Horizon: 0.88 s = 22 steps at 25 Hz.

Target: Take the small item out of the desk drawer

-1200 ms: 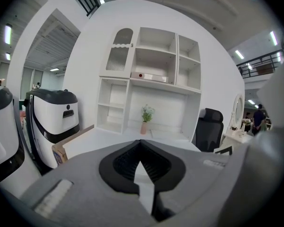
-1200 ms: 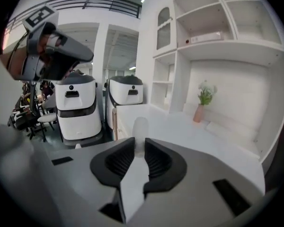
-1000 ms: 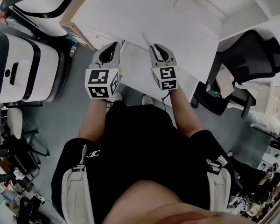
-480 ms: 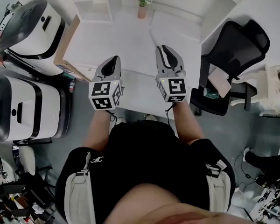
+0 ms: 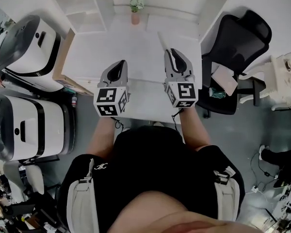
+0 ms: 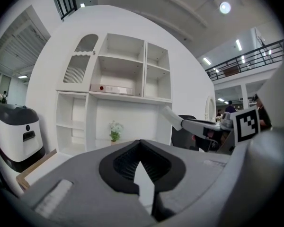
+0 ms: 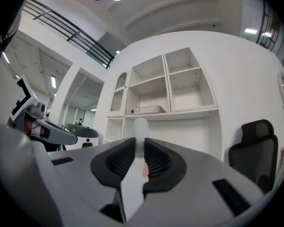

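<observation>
Risen over the worktop since the earlier frame, the right tongs clamp the small white item, evidently to carry it off; left tongs closed, empty.

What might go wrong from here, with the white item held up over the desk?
The right gripper pinches the white item with much of it sticking out past the tips. Though the jaws have just been closing further on it, it may pivot or slip onto the desk. Carried forward, the protruding end might knock the potted plant.
</observation>
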Motion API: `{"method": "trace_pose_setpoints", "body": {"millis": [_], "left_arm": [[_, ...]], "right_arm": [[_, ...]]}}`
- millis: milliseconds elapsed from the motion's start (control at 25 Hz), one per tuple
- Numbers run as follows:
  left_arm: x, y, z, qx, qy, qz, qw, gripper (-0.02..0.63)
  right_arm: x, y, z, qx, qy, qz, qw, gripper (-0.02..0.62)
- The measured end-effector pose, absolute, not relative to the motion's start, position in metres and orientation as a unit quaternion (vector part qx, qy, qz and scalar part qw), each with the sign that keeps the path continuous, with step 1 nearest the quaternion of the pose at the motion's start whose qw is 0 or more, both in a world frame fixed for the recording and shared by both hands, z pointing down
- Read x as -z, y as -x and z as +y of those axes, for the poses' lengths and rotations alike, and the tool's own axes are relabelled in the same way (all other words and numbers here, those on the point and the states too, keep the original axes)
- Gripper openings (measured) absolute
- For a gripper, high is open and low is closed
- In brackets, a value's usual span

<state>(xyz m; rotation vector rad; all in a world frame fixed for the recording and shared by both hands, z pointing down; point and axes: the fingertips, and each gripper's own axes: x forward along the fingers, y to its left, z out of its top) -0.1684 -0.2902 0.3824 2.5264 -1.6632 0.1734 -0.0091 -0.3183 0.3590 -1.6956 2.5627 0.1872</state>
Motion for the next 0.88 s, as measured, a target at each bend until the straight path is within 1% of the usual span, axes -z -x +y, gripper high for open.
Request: {"method": "trace_pose_setpoints", "body": {"millis": [120, 880], "left_arm": [[-0.380, 0.164, -0.289, -0.057, -0.834, -0.547, 0.053, 0.012], [-0.378, 0.145, -0.281, -0.057, -0.831, -0.550, 0.050, 0.012]], "right_arm": [[-0.358, 0.001, -0.318, -0.055, 0.556, 0.829, 0.041, 0.058], [-0.360, -0.018, -0.308, -0.059, 0.553, 0.830, 0.035, 0.058]]}}
